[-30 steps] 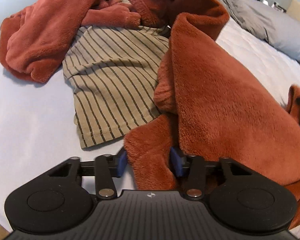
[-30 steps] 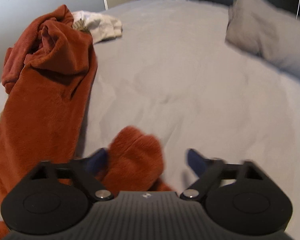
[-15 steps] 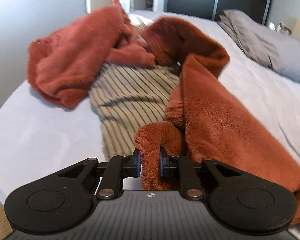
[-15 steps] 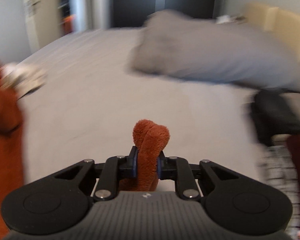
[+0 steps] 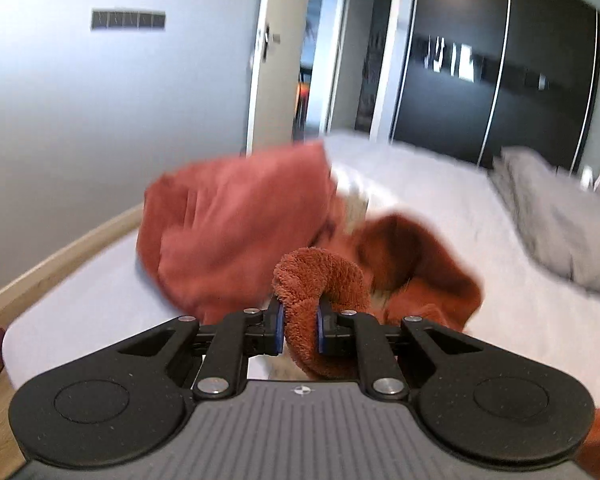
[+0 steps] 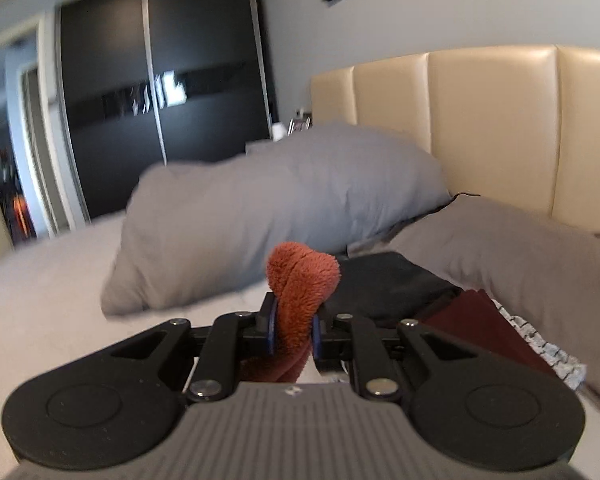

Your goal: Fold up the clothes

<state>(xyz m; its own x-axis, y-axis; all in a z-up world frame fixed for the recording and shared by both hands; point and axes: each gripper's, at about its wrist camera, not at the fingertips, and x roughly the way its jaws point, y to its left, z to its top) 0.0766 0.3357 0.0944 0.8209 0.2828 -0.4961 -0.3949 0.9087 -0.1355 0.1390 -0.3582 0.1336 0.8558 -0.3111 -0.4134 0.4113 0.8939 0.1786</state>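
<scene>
Currently both tools clamp bunched rust fleece: left gripper (image 5: 299, 330), right gripper (image 6: 292, 332). Fleece garment (image 5: 320, 276) trails ahead of the left tool, crumpled on the bed (image 5: 440, 184). Dark folded clothes (image 6: 384, 284) sit just beyond the right tool. Fleece unfolded; folding remains.

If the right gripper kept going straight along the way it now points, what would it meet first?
Most likely the nearer grey pillow, straight ahead of the right gripper, which is shut on the rust fleece garment; depth is hard to judge.

Two pillows (image 6: 276, 204) are lying at the headboard (image 6: 488, 120); folded clothes (image 6: 388, 284) are sitting before them, a fleece heap (image 5: 236, 232) lying farther down the bed (image 5: 420, 184).
</scene>
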